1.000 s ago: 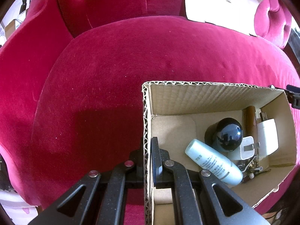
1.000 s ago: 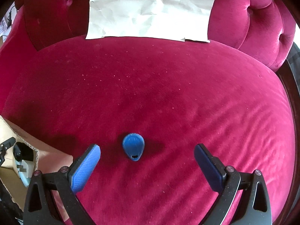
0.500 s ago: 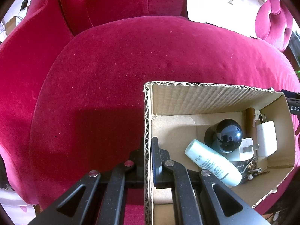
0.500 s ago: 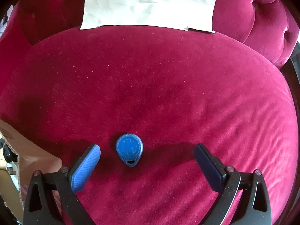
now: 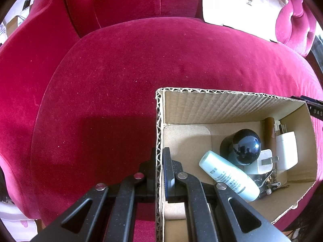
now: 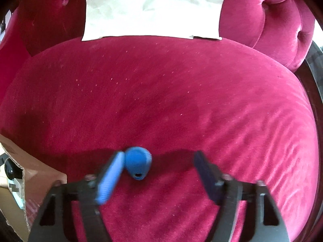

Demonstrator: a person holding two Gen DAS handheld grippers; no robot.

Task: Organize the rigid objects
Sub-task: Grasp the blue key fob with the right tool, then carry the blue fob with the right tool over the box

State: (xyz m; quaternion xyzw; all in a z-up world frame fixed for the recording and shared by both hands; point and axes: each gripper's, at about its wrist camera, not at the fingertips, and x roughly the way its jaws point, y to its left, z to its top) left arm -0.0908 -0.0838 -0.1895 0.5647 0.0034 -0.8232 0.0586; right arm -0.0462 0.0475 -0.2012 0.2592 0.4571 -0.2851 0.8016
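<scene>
Right wrist: tool (image 6: 159, 161) closing around rounded blue fob (image 6: 138, 163) on velvet.

Both views are brightly lit by daylight and bent by fisheye distortion, with dark vignetted corners. The paper (image 6: 153, 8) is blown out to glare. The right gripper (image 6: 159, 161) is smeared by motion blur. A hard shadow is cast beside the box (image 5: 222, 104).
</scene>
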